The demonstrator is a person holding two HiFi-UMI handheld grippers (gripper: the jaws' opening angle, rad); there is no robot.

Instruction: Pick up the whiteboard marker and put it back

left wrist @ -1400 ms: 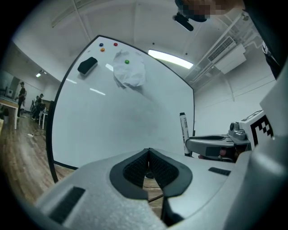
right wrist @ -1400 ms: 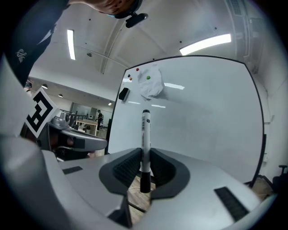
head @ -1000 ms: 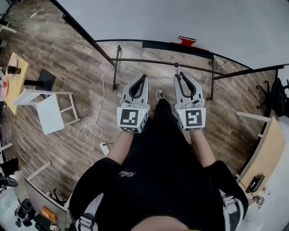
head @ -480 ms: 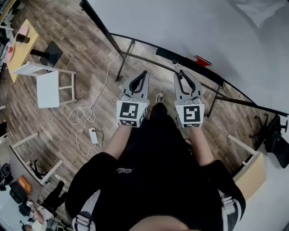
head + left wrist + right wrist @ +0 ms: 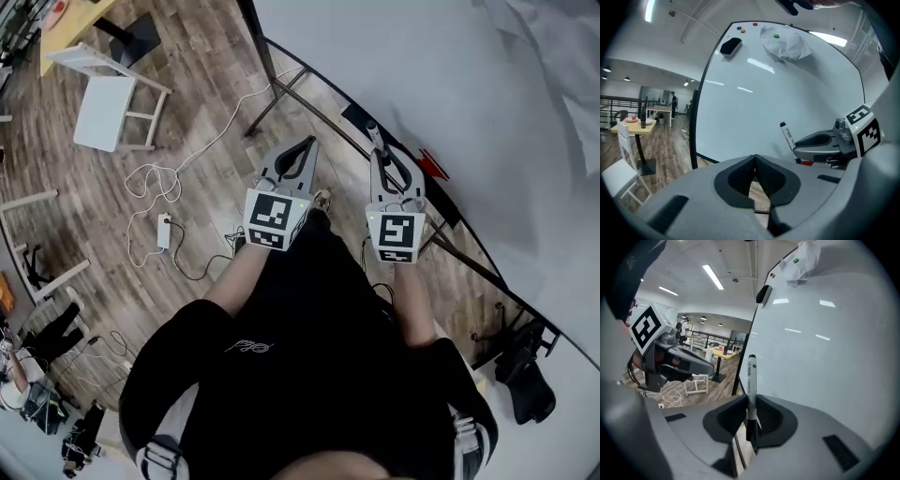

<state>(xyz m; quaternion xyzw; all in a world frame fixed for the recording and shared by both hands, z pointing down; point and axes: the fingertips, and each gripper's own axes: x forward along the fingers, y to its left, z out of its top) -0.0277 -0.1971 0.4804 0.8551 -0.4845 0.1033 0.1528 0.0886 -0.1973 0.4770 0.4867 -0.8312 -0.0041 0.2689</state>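
The marker point(image 5: 751, 376), clamped near one end by the right gripper point(image 5: 749, 414) while the left gripper point(image 5: 754, 165) is closed empty, could be levered loose if bumped against the whiteboard point(image 5: 825, 357).

Near the large white whiteboard's point(image 5: 787, 93) top left corner sits a black block eraser point(image 5: 731, 46), a crumpled white sheet point(image 5: 785, 44) just to its right.

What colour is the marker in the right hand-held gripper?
Marker: white barrel, black tip and black lower end. Clearest in the right gripper view.
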